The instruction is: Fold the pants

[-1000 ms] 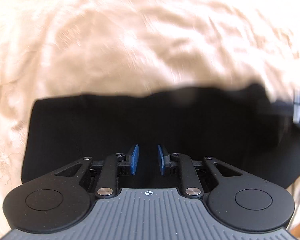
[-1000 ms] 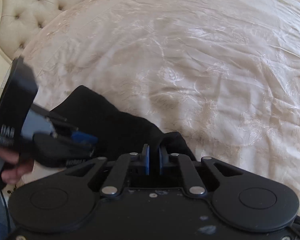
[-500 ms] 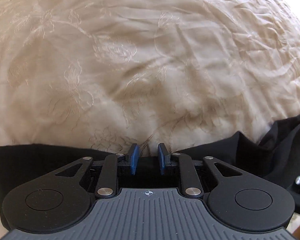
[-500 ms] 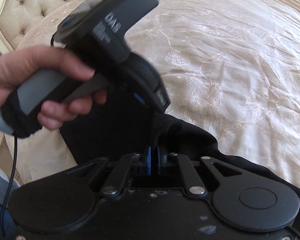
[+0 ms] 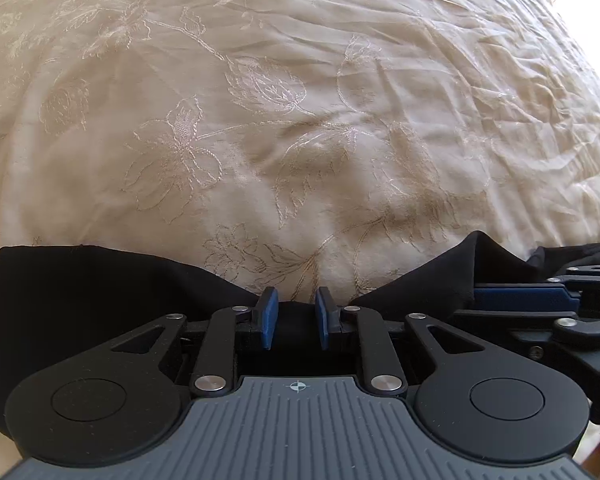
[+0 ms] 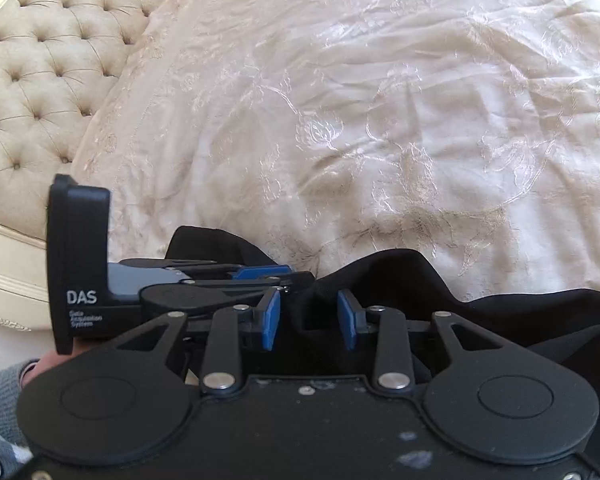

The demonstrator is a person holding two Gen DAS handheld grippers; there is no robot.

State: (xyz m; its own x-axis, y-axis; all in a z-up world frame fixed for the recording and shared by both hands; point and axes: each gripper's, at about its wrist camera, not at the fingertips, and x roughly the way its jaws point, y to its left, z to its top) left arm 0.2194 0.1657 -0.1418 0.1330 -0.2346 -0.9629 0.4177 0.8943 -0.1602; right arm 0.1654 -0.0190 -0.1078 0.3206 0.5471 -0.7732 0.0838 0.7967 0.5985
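Left wrist view: black pants bunched at the bed's near edge

Cream embroidered bedspread (image 5: 300, 120) fills most of what both cameras take in, creased and stitched with flowers. From the right wrist view a tufted headboard (image 6: 40, 80) rises at the far left. Black pants (image 5: 80, 300) lie along the near edge of the bedspread, humped into folds under and between the two tools. The left gripper (image 5: 294, 318) has its blue pads apart with dark cloth showing in the gap. The right gripper (image 6: 309, 320) is spread wider, a ridge of pants between its pads, not pinched. The two grippers sit just beside each other.
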